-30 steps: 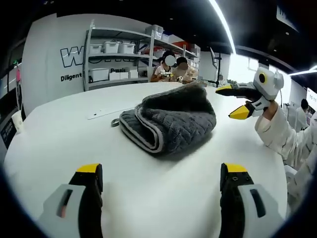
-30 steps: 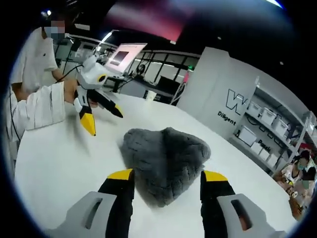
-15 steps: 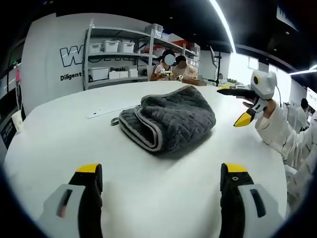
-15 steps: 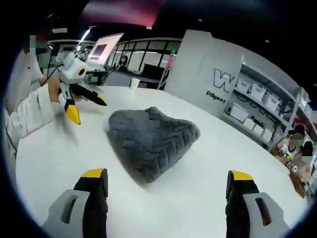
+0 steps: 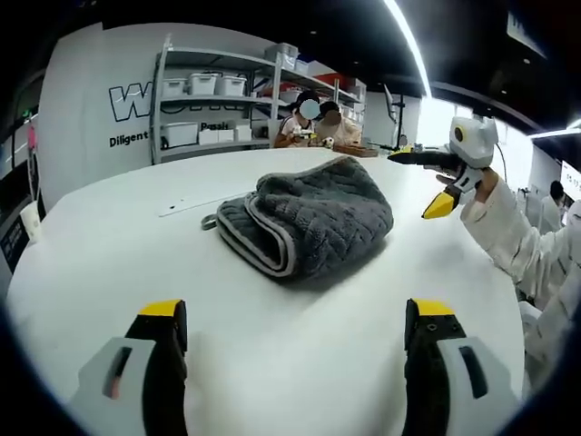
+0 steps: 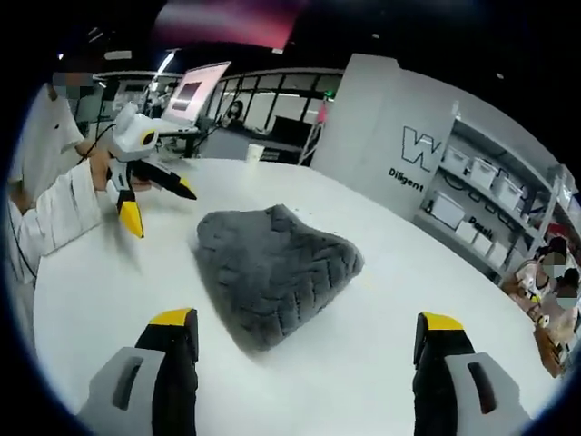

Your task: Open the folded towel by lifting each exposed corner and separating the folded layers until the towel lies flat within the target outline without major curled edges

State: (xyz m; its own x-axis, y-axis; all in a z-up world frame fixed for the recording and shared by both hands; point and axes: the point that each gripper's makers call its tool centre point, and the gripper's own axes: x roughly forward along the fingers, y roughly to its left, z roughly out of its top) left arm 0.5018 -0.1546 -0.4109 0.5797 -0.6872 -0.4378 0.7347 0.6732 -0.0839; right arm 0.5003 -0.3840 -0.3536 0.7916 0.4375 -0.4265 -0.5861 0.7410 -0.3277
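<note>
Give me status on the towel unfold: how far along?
Done: nothing visible; the grey quilted towel lies folded in a thick bundle on the white table, its layered edge facing the left gripper view. In hand: nothing; left tongs and right tongs are open, off the cloth. Left: lifting every corner, separating the layers, flattening. I can't make out a target outline.

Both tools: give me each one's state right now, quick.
Left tool: open, holding nothing, short of the folded grey towel.
Right tool: open, holding nothing, short of the towel.
</note>
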